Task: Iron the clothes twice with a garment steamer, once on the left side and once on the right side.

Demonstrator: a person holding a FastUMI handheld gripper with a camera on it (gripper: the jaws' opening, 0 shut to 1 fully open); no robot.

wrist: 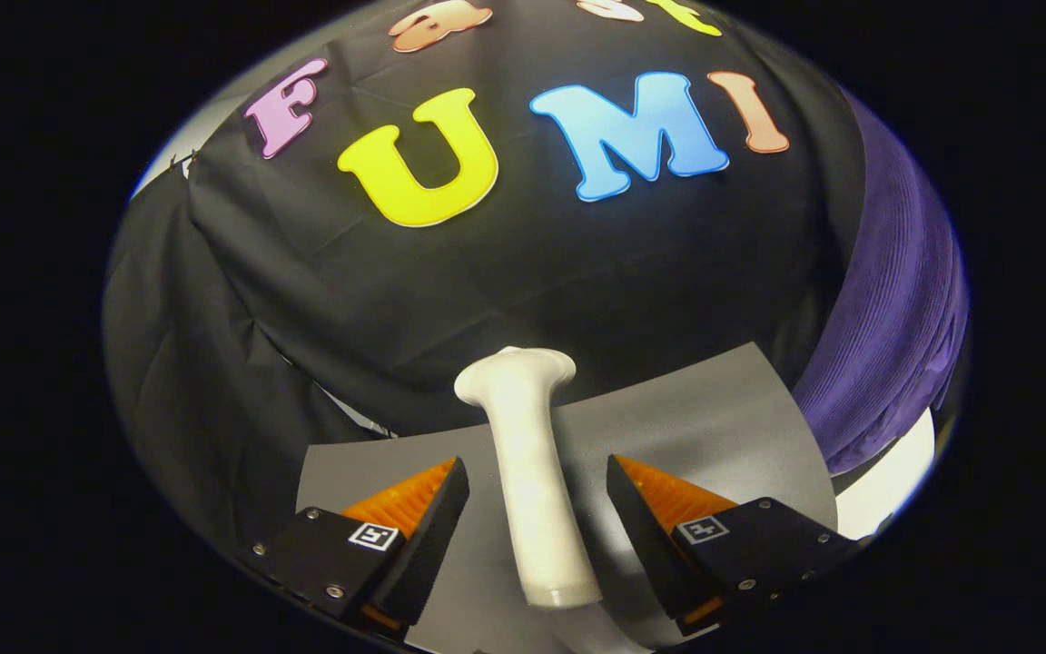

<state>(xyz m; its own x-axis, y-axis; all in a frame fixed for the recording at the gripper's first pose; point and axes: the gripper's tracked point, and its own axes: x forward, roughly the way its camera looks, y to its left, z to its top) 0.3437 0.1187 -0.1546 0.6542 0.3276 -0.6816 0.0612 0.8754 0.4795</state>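
A white garment steamer (527,454) sits on the grey tabletop (714,409), its handle running between my fingers and its wider head pointing away toward the black cloth wall. My gripper (537,465) is open around the handle, with a small gap showing on each side, so neither finger presses on it. A purple ribbed garment (891,300) hangs off to the right, beyond and beside the right finger (659,495); its lower edge drapes down near the table's right end.
The black cloth wall (487,272) rises just behind the table and folds around on the left. A white rounded object (886,477) shows below the purple garment, right of the table's edge.
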